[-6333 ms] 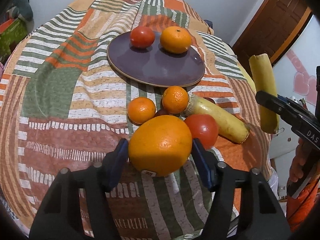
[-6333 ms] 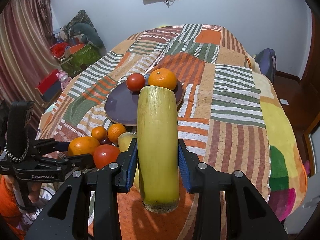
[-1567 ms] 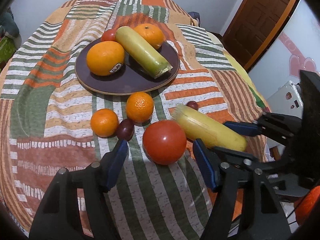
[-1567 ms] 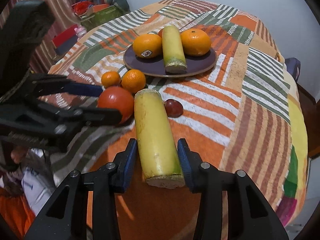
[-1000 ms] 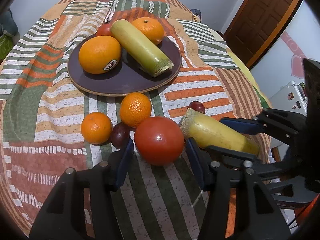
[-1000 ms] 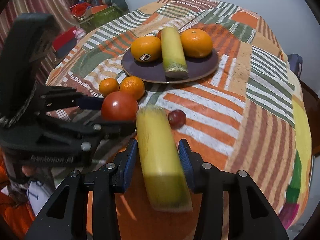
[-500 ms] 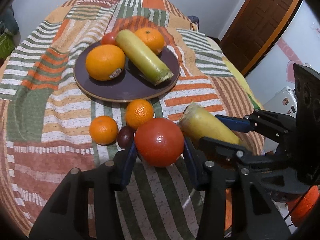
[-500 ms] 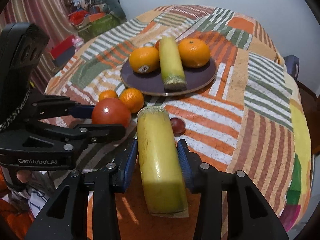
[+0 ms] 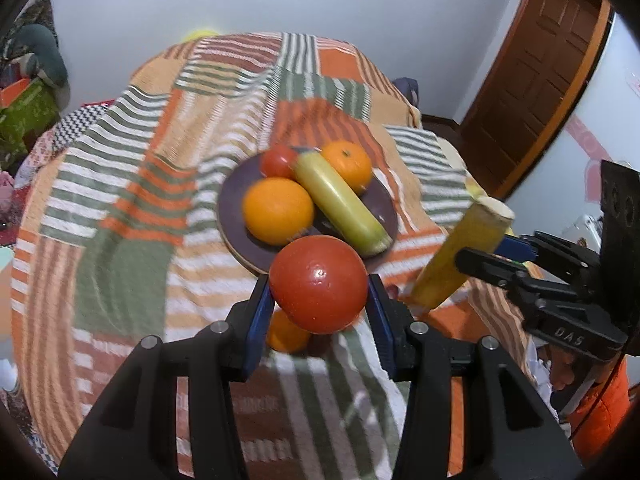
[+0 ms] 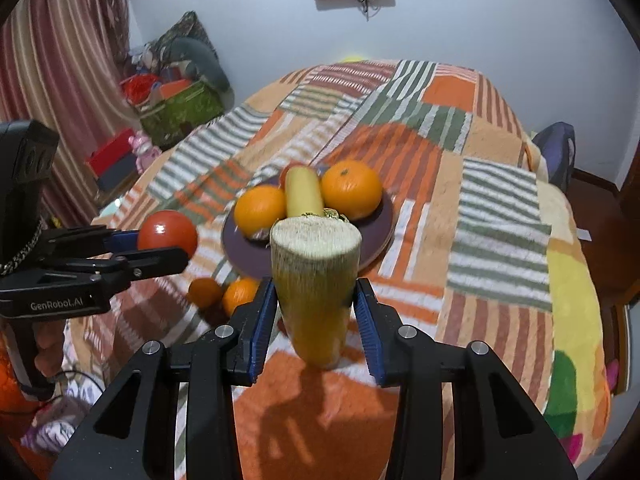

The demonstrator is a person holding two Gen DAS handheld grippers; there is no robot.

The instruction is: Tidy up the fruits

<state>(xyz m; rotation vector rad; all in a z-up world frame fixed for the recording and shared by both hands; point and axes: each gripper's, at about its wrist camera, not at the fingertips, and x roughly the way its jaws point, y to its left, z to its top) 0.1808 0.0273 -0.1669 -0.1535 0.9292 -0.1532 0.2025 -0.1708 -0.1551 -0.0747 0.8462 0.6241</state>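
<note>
My left gripper (image 9: 318, 300) is shut on a red tomato (image 9: 318, 284) and holds it in the air in front of the purple plate (image 9: 232, 216). The tomato also shows in the right wrist view (image 10: 168, 234). My right gripper (image 10: 316, 320) is shut on a yellow stalk piece (image 10: 314, 276), lifted and tilted up; it also shows in the left wrist view (image 9: 460, 252). The plate (image 10: 372, 240) holds two oranges (image 9: 278, 210) (image 9: 348, 166), a small tomato (image 9: 278, 160) and another yellow stalk piece (image 9: 340, 204).
Two small oranges (image 10: 206, 292) (image 10: 240, 294) lie on the striped patchwork cloth (image 9: 120, 216) in front of the plate. Bags and boxes (image 10: 176, 100) stand on the floor at the far left. A wooden door (image 9: 536, 76) is at the right.
Both grippers have risen from the cloth with their fruit: the tomato and the yellow stalk piece are now in the air, closer to the plate. The stalk piece has tilted upright.
</note>
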